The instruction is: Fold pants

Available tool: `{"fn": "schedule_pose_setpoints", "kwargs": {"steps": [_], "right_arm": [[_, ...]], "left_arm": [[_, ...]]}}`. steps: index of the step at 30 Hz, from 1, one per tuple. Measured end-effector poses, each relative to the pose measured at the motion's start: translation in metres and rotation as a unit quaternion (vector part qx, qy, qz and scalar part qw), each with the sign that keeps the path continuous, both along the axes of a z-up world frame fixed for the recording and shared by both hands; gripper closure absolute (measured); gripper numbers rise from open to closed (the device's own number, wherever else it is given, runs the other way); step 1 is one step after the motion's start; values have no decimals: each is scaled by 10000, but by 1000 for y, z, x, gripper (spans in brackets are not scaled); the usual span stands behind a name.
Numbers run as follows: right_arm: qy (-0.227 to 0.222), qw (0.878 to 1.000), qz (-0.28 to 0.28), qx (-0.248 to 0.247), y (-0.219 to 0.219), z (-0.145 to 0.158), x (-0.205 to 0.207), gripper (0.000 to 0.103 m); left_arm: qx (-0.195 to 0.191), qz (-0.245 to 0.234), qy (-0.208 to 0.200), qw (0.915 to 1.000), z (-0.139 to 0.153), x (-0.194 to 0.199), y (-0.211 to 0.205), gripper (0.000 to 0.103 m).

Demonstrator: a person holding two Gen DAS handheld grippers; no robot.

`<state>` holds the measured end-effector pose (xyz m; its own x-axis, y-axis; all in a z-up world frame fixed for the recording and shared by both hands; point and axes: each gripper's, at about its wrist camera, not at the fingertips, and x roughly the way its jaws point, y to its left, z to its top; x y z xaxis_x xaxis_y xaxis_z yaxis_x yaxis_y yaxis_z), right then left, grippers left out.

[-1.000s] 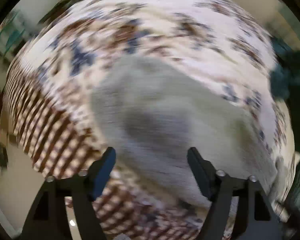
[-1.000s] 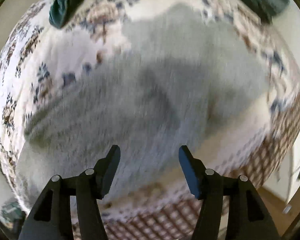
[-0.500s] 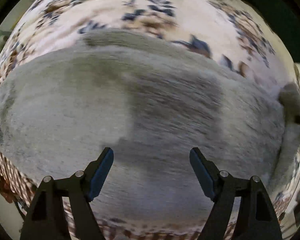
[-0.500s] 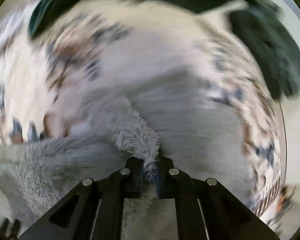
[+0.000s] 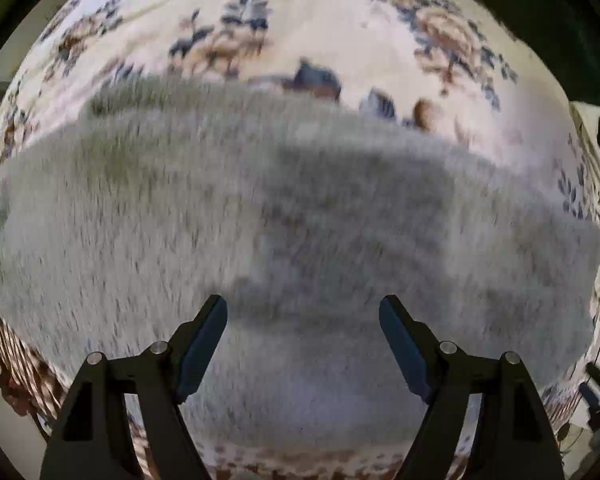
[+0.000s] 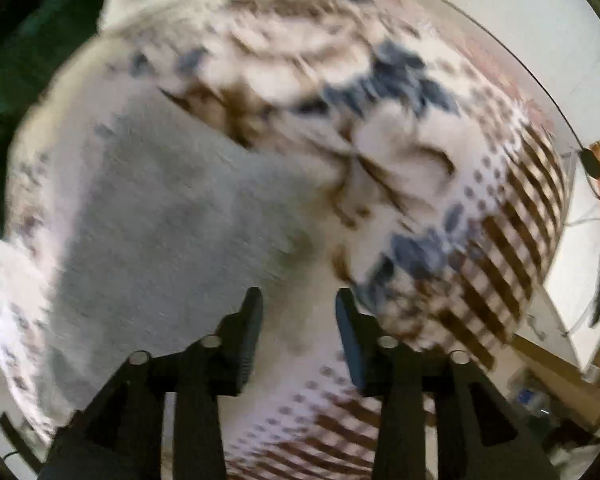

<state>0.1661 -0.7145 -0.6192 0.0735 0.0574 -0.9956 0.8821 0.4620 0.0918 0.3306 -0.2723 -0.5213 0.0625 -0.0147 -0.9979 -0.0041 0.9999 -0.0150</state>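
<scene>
The grey fleece pants [image 5: 260, 232] lie flat across a cream cloth with blue and brown flower print [image 5: 340, 24], filling the middle of the left wrist view. My left gripper [image 5: 303, 320] is open and empty just above the pants' near part. In the right wrist view, which is blurred, the pants [image 6: 148, 216] lie to the left. My right gripper [image 6: 299, 312] is open and empty, over the pants' right edge and the cloth [image 6: 400, 152].
A dark green fabric [image 5: 540, 12] lies at the far right edge of the cloth and also shows in the right wrist view [image 6: 24, 48]. The cloth's brown checked border [image 6: 512, 248] runs along the right. Beyond it are a white desk and floor [image 6: 580, 280].
My right gripper has let go of the pants' edge, opened, and swung right toward the cloth's border. My left gripper stays open and has come lower over the pants.
</scene>
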Motion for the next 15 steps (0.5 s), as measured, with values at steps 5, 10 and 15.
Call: {"fn": "schedule_pose_setpoints", "kwargs": {"steps": [5, 10, 15], "right_arm": [[-883, 9923, 415, 766, 25, 5, 86, 54], [-490, 9824, 1530, 951, 72, -42, 186, 54], [252, 9671, 2528, 93, 108, -70, 219, 95]], "left_arm": [[83, -2, -24, 10000, -10, 40, 2, 26], [52, -306, 362, 9989, -51, 67, 7, 26], [-211, -618, -281, 9975, -53, 63, 19, 91]]}}
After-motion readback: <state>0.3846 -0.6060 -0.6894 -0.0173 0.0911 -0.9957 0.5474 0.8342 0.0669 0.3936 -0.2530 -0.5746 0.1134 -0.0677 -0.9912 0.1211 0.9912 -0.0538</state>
